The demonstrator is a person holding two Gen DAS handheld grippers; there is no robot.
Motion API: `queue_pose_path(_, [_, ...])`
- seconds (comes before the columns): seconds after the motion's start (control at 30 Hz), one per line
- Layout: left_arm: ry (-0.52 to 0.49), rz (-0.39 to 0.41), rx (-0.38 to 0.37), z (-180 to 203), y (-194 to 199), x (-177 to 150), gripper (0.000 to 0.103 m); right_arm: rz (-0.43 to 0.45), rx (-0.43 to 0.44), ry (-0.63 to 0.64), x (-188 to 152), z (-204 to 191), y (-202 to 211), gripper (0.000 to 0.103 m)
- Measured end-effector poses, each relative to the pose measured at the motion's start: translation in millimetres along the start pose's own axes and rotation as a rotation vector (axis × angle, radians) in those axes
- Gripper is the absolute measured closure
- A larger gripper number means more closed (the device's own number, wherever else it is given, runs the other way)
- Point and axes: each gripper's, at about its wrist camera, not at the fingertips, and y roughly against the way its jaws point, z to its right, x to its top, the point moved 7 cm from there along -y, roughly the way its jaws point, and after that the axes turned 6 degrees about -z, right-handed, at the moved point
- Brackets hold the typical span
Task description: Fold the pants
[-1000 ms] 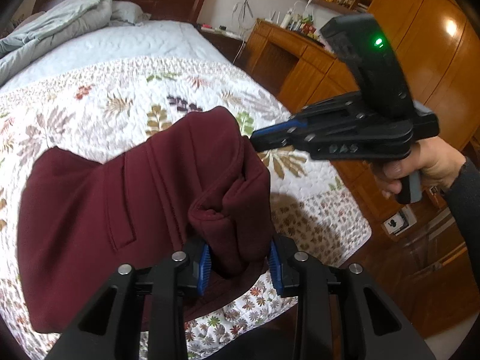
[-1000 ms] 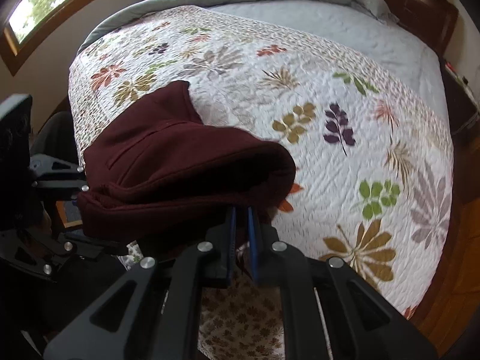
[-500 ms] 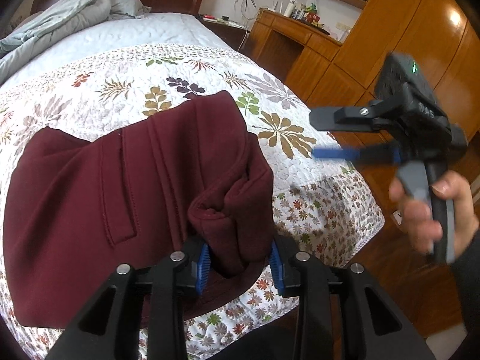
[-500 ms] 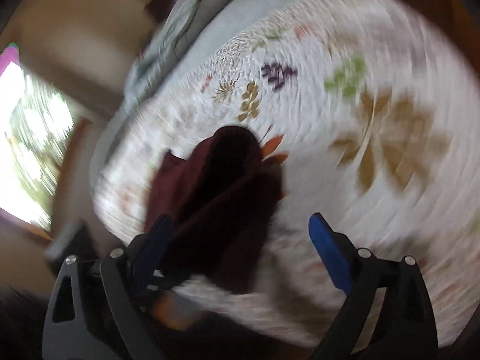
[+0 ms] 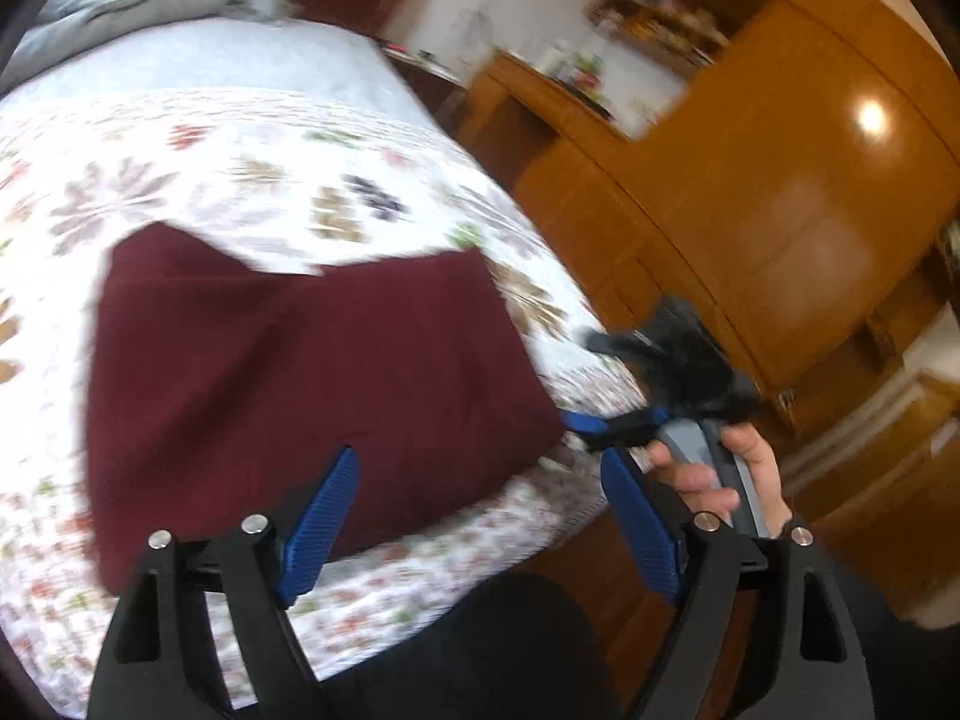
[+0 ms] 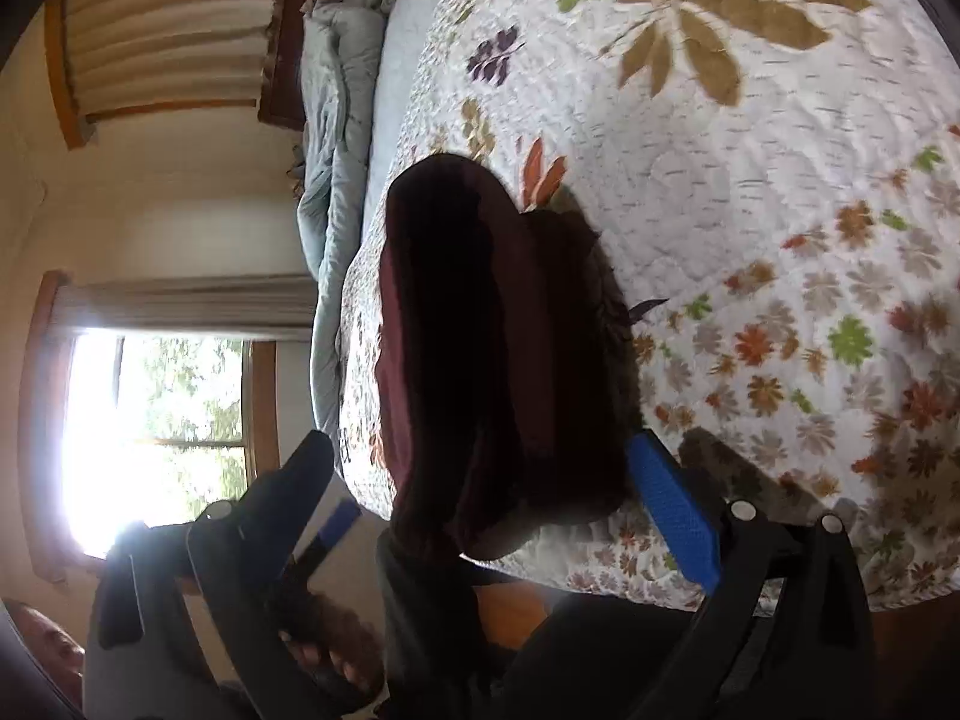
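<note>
The maroon pants lie folded into a flat block on the floral quilt, near the bed's front edge. My left gripper is open and empty, just in front of the pants' near edge. My right gripper shows at the pants' right corner, blurred, jaws apart. In the rolled right wrist view the pants are a dark stacked bundle, and the right gripper is open around their near end without holding them.
The bed's front edge and my dark-clothed legs are right below the grippers. A wooden wardrobe and desk stand to the right. A grey duvet is bunched at the headboard. A window is beyond the bed's far side.
My left gripper opened and let go of the pants, which now lie flat. My right gripper, open since half a second ago, swung down to the pants' right corner and rolled sideways.
</note>
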Motion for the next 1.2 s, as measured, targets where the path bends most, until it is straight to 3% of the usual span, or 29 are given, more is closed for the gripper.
queue_pose_path(0.17, [0.141,0.045,0.122,-82,34,-1,0.020,-0.086,-0.052,0.053,3,-15,-31,0.005])
queue_pose_path(0.33, [0.230,0.062,0.162,-127,50,-14,0.020,-0.111,-0.121,0.187,3,-49,-53,0.009])
queue_pose_path(0.37, [0.246,0.062,0.162,-133,51,-16,0.020,-0.128,-0.155,0.172,3,-47,-60,0.026])
queue_pose_path(0.4, [0.264,0.063,0.159,-138,51,-18,0.020,-0.143,-0.181,0.161,3,-45,-65,0.055])
queue_pose_path(0.47, [0.290,0.078,0.154,-146,54,-19,0.020,-0.152,-0.231,0.150,6,-48,-75,0.080])
queue_pose_path(0.5, [0.300,0.087,0.151,-148,56,-20,0.020,-0.143,-0.266,0.188,8,-61,-78,0.082])
queue_pose_path(0.6, [0.336,0.117,0.154,-155,64,-19,0.020,-0.042,-0.319,0.473,-5,-144,-70,0.085])
queue_pose_path(0.67, [0.359,0.125,0.144,-160,66,-17,0.020,0.010,-0.360,0.630,-28,-163,-58,0.085])
queue_pose_path(0.7, [0.356,0.129,0.149,-162,67,-18,0.020,0.005,-0.368,0.613,-30,-148,-55,0.085])
queue_pose_path(0.8, [0.353,0.114,0.154,-165,59,-20,0.020,-0.034,-0.478,0.302,-19,-28,-54,0.085])
queue_pose_path(0.83, [0.356,0.103,0.149,-167,57,-21,0.020,-0.036,-0.479,0.282,-20,-14,-55,0.084])
queue_pose_path(0.97, [0.295,0.102,0.146,-153,54,-12,0.020,0.042,-0.368,0.291,-18,-30,-40,0.083])
queue_pose_path(1.13, [0.215,0.150,0.130,-133,60,9,0.020,0.030,-0.385,0.288,-8,-30,-44,0.083])
queue_pose_path(1.2, [0.208,0.147,0.106,-126,57,12,0.020,0.001,-0.411,0.253,-10,-18,-43,0.070])
